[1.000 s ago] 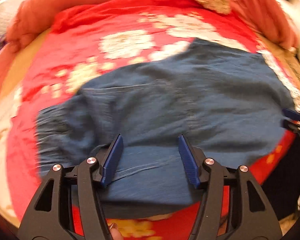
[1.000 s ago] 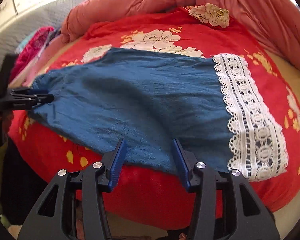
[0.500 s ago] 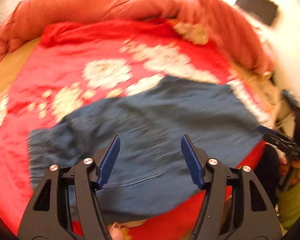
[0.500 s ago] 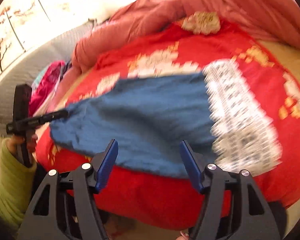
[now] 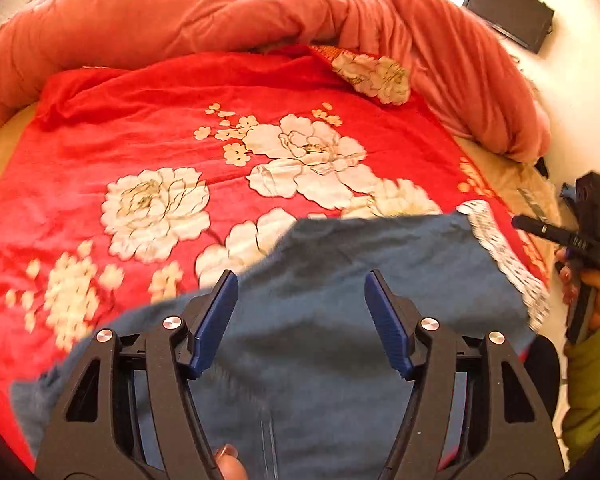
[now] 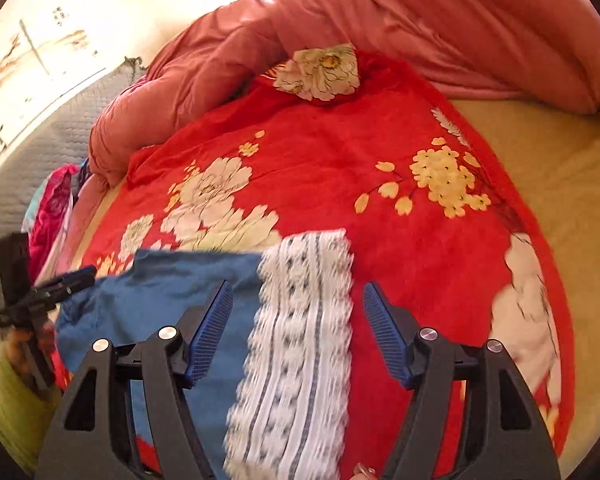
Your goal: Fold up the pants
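The blue pants point(image 5: 360, 264) lie flat on the red floral blanket point(image 5: 140, 128), with their white lace hem point(image 6: 296, 360) at the right end. My left gripper point(image 5: 300, 278) hovers over the waist end. Its jaws are opening, and nothing is pinched between the pads. My right gripper point(image 6: 297, 285) hangs above the lace hem, also opening and holding nothing. In the left wrist view the right gripper point(image 5: 520, 224) shows at the right edge, in a hand with a green sleeve. In the right wrist view the left gripper point(image 6: 86, 272) shows at the left, beside the waist end.
A pink quilt point(image 5: 260, 12) is bunched along the back of the bed. Beige mattress point(image 6: 560, 184) shows to the right of the blanket. Bright clothes point(image 6: 52, 204) lie piled at the far left. A dark box point(image 5: 508, 12) sits on the floor beyond.
Both grippers have drawn back from the pants and risen a little, and their jaws stand wider. The right wrist view has swung from the blue cloth onto the lace hem.
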`<action>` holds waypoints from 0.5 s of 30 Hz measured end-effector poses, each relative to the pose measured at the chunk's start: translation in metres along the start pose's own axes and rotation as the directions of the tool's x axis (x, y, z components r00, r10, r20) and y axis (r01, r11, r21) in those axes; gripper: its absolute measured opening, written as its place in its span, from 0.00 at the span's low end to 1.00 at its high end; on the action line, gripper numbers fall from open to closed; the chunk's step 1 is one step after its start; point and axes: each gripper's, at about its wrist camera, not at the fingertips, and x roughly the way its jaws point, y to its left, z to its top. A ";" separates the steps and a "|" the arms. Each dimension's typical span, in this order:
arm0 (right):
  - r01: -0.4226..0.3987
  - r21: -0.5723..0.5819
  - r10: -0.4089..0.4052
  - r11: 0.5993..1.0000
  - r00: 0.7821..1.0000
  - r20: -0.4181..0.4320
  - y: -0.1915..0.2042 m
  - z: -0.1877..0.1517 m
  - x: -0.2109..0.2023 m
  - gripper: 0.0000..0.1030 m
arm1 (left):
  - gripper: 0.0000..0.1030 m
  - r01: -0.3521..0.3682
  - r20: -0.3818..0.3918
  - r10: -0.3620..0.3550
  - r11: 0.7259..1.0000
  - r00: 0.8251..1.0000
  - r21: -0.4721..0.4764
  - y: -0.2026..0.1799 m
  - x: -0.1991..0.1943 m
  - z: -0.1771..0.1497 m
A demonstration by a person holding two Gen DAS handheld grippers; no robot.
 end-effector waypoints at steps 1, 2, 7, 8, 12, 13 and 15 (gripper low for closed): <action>-0.021 0.004 0.021 1.000 1.000 -0.021 -0.002 0.006 0.007 0.64 | 0.56 0.001 -0.010 -0.001 1.000 1.000 0.005 0.001 0.007 0.005; -0.055 0.007 0.055 0.998 0.997 -0.048 -0.004 0.013 0.018 0.64 | 0.56 0.004 -0.017 -0.004 1.000 1.000 0.005 0.004 0.015 0.010; -0.059 0.045 0.065 0.997 0.987 -0.147 -0.017 0.025 0.060 0.60 | 0.49 0.086 -0.048 -0.088 0.995 0.995 -0.045 0.020 0.045 0.027; -0.062 0.046 0.069 0.997 0.984 -0.162 -0.018 0.024 0.065 0.55 | 0.48 0.094 -0.053 -0.096 0.995 0.994 -0.045 0.021 0.046 0.027; -0.120 0.045 0.125 0.992 0.979 -0.159 -0.020 0.019 0.069 0.35 | 0.44 0.140 -0.108 -0.147 0.988 0.983 -0.072 0.025 0.064 0.025; -0.140 0.041 0.144 0.989 0.978 -0.152 -0.019 0.019 0.068 0.30 | 0.44 0.153 -0.135 -0.164 0.984 0.977 -0.086 0.026 0.070 0.022; -0.154 0.001 0.153 0.988 0.979 -0.134 -0.010 0.017 0.064 0.25 | 0.41 0.174 -0.155 -0.189 0.979 0.970 -0.105 0.026 0.076 0.017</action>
